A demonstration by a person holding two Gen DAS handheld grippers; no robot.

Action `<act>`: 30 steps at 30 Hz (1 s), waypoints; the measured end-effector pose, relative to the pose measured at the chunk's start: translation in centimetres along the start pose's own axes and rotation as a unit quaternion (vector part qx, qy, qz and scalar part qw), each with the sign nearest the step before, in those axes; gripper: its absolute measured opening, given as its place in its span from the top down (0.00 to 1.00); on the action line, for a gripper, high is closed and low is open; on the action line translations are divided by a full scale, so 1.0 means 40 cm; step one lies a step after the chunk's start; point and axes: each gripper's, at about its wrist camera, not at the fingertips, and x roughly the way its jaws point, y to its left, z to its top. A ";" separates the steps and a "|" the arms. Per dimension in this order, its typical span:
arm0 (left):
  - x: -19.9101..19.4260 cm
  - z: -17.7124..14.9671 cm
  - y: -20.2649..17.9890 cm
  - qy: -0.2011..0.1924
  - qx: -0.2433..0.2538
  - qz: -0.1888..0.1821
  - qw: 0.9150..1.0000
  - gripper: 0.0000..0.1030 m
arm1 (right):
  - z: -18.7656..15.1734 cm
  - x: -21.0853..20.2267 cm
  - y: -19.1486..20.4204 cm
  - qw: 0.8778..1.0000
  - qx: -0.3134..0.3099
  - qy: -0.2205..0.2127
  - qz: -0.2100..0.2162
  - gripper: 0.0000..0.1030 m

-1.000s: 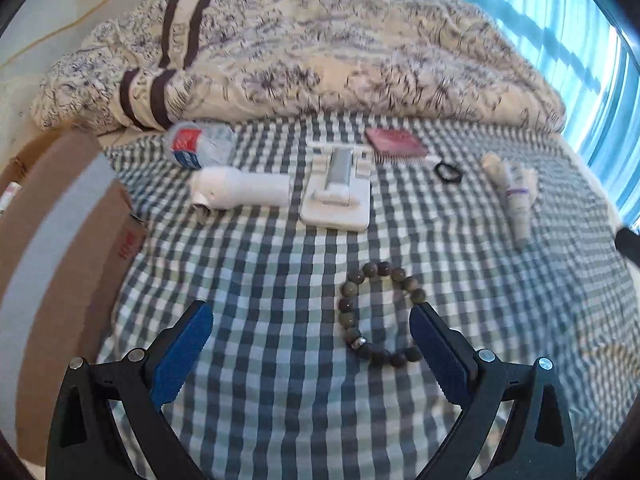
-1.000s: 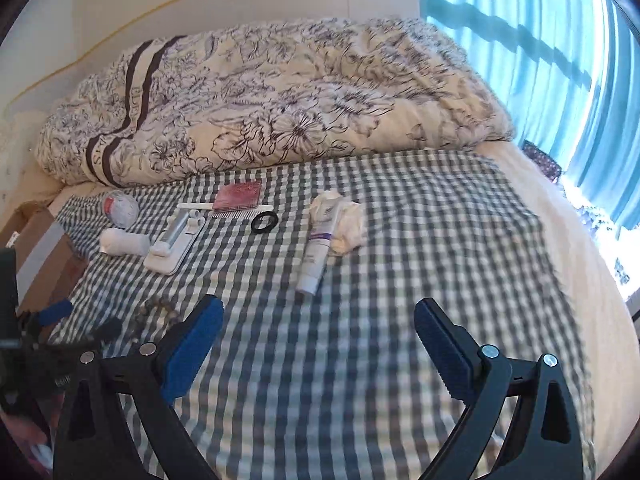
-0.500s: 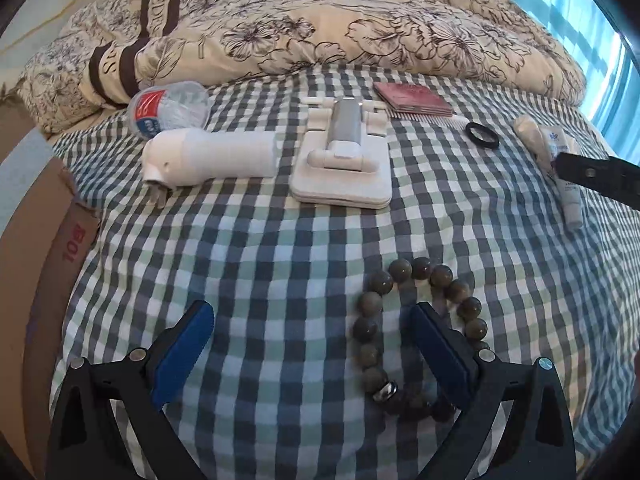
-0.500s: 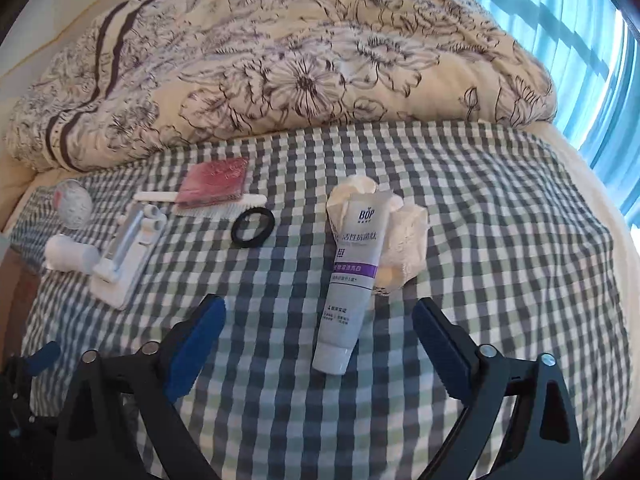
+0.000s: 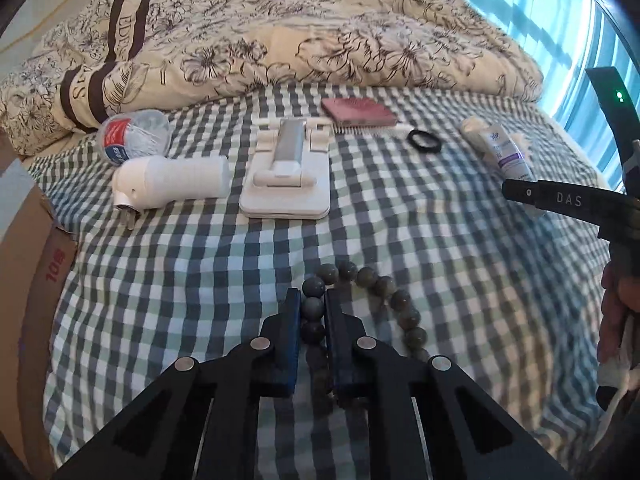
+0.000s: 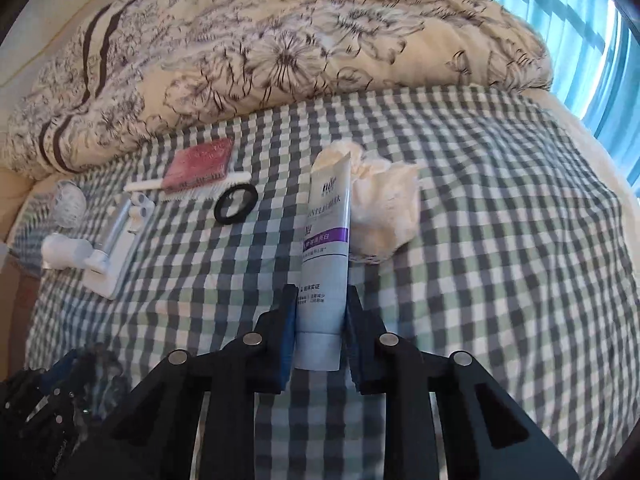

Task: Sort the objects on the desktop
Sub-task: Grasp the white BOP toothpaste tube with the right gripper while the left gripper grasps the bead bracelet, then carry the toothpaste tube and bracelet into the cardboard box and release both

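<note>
On the bed, near the phone stand (image 5: pixel 286 176), the left gripper (image 5: pixel 313 310) clamps the bead bracelet (image 5: pixel 360 304); the right gripper (image 6: pixel 320 320) pinches the tube (image 6: pixel 324 256); lift both straight, slowly.

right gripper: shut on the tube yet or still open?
Shut: the right gripper has both blue pads pressed against the white, purple-banded tube near its cap end.

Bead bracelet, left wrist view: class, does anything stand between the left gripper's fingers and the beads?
Nothing visible does. The left gripper is closed directly on one side of the bead bracelet, beads sitting between its fingers, with only the checked sheet beneath.
</note>
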 end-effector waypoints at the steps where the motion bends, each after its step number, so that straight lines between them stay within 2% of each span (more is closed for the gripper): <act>1: -0.015 0.001 -0.001 -0.006 0.000 0.002 1.000 0.90 | 0.000 -0.013 -0.005 1.000 0.002 -0.003 0.003 0.79; 8: -0.121 0.027 -0.003 -0.037 0.005 0.003 0.999 0.90 | -0.010 -0.122 -0.022 0.999 0.018 -0.022 0.031 0.79; 18: -0.292 0.040 0.040 -0.078 -0.008 0.015 0.997 0.90 | -0.042 -0.280 0.069 0.998 -0.004 -0.041 0.057 0.79; 23: -0.403 0.036 0.117 -0.101 -0.024 0.031 0.994 0.90 | -0.070 -0.357 0.199 0.994 -0.044 -0.044 0.086 0.79; 30: -0.547 0.016 0.280 -0.121 -0.050 0.063 0.989 0.90 | -0.120 -0.450 0.473 0.981 -0.117 -0.045 0.147 0.79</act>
